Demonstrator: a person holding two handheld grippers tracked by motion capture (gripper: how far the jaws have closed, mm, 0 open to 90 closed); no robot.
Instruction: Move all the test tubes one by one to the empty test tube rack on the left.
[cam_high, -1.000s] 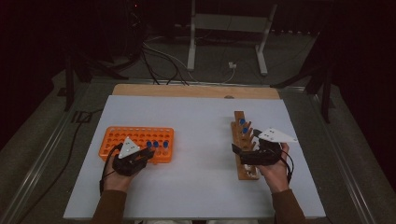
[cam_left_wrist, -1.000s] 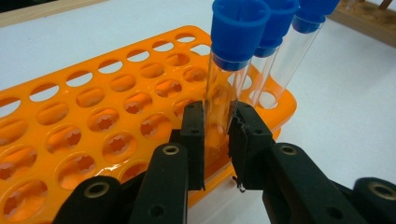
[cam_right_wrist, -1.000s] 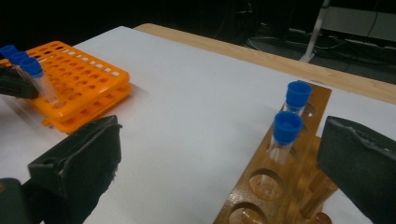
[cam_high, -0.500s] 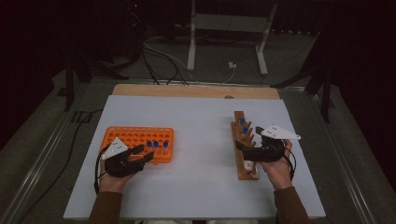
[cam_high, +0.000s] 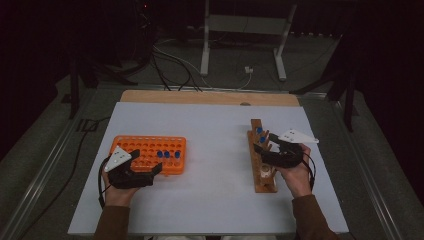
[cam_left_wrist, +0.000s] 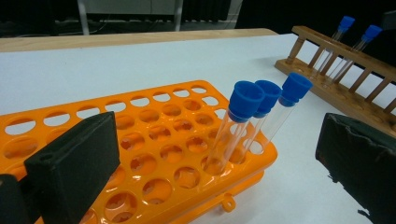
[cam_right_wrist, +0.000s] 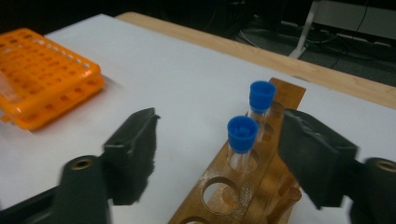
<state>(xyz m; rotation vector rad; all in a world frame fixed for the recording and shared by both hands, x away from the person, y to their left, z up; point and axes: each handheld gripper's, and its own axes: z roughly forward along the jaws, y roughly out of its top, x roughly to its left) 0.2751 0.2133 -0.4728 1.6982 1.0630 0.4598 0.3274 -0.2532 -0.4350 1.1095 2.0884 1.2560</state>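
Left claw (cam_high: 152, 172) agape, right claw (cam_high: 262, 142) narrowing

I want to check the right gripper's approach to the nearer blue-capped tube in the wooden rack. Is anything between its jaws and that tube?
Nothing visible blocks it. The right gripper has its jaws either side of the nearer tube in the wooden rack, not pressing on it. The second tube stands behind.

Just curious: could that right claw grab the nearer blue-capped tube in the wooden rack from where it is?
Probably yes. The right claw has just been closing, its jaws apart on either side of the nearer tube in the wooden rack, with nothing between them and it.
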